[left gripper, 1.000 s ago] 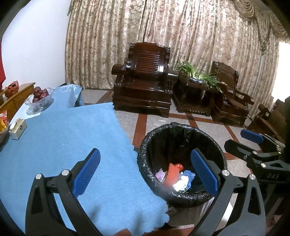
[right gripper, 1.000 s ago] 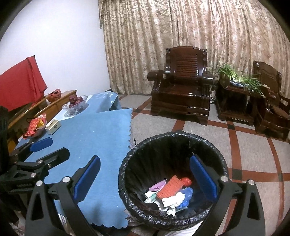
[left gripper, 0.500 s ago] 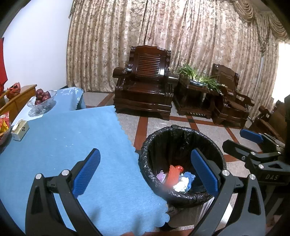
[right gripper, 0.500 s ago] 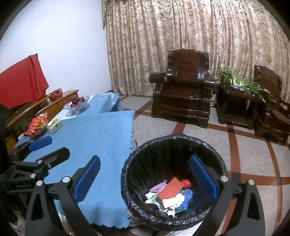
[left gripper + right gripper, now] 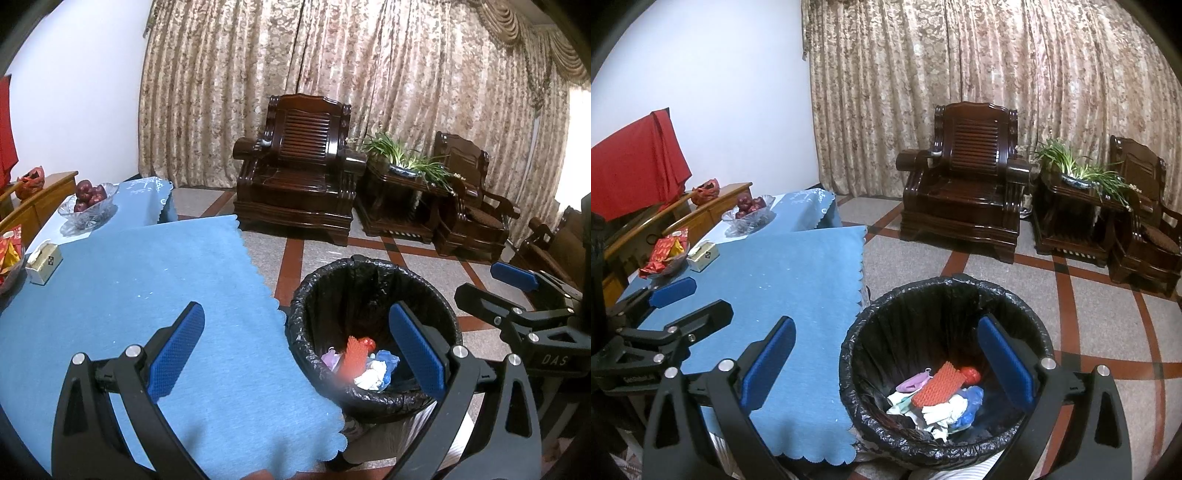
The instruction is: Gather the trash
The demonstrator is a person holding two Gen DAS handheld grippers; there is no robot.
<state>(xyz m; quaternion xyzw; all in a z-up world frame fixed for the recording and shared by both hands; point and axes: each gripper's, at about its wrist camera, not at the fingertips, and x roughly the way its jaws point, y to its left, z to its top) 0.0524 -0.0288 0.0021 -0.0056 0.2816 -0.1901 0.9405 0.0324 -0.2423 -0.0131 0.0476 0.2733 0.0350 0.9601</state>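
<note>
Both our grippers spread wide, empty: left gripper (image 5: 295, 345) straddles the blue tablecloth (image 5: 147, 295) edge and bin rim, right gripper (image 5: 886, 360) hangs over the trash bin (image 5: 1034, 321). Trash (image 5: 938, 391) lies at the bin's bottom. We see open tiled floor (image 5: 1089, 314) beyond, an armchair (image 5: 964, 177) well apart.

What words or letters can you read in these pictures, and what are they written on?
"DAS": on the black body of the right hand-held gripper, seen from the left wrist view.
Raised lettering on the black body of the left hand-held gripper, right wrist view: too small and blurred to read.
Dark diamond mark on the small white box: not readable.
Print on the red snack packets: too blurred.
</note>
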